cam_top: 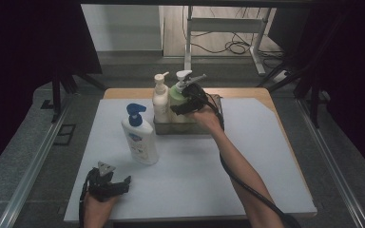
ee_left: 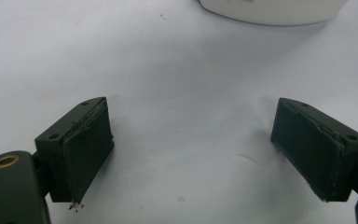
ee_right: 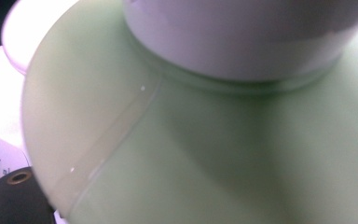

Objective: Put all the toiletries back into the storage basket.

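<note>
High view shows the right gripper (cam_top: 183,105) pressed against the green spray bottle (cam_top: 177,97), which stands in a small tray (cam_top: 164,128) at the far middle of the white table (cam_top: 266,156). Right gripper view has the green bottle's shoulder (ee_right: 214,154) right up against the lens; whether the jaws clamp it I cannot tell. A cream pump bottle (cam_top: 160,97) stands just beside it in the tray. Nearer, a blue-capped white bottle (cam_top: 140,135) stands alone. The left gripper (cam_top: 109,185) rests at the near edge, jaws wide apart, holding nothing
</note>
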Demonstrator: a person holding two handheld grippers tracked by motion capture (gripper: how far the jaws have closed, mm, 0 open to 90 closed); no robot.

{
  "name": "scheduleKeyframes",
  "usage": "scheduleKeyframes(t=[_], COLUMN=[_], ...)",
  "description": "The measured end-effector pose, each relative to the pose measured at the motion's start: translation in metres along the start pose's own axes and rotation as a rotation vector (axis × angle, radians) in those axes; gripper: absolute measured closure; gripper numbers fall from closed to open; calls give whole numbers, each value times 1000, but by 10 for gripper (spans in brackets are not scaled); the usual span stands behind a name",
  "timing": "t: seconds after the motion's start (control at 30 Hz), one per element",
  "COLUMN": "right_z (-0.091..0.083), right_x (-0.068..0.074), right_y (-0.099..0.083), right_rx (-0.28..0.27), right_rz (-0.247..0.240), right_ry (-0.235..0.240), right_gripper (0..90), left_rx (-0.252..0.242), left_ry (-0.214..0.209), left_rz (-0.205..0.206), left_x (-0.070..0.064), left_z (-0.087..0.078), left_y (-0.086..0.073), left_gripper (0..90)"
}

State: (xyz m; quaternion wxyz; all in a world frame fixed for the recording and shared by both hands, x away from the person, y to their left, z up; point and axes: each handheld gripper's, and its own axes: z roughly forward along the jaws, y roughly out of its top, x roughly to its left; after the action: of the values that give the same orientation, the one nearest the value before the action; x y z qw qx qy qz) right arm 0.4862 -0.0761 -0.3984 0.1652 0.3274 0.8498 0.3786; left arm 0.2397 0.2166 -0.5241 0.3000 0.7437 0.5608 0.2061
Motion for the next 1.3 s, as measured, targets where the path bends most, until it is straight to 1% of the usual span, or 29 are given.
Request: scheduleKeyframes(t=[0.27,0.37,0.47,0.5,0.7,1.03,1.1,1.13,1.3], right_z=[6,10,11,11,11,12,12,11,6], right_x=[1,0,-1,-2,-4,-4,-5,-6,-5], right_y=[-3,-4,-5,-5,-5,-7,-8,-9,-12], right_rx=[24,41,39,40,49,30,22,12,4], right_rz=[4,12,19,30,38,39,38,39,21], right_ry=[7,12,13,18,22,29,33,44,38], right_gripper=[126,125,124,123,120,113,105,78,55], left_rx=[1,1,1,1,2,1,1,1,1], left_ry=[0,0,0,0,0,0,1,1,0], left_rz=[0,0,0,0,1,1,1,1,0], left_x=[0,0,0,0,0,0,0,0,0], left_z=[0,0,0,0,0,0,0,0,0], left_y=[0,0,0,0,0,0,0,0,0], left_gripper=[119,119,119,120,119,119,119,119,119])
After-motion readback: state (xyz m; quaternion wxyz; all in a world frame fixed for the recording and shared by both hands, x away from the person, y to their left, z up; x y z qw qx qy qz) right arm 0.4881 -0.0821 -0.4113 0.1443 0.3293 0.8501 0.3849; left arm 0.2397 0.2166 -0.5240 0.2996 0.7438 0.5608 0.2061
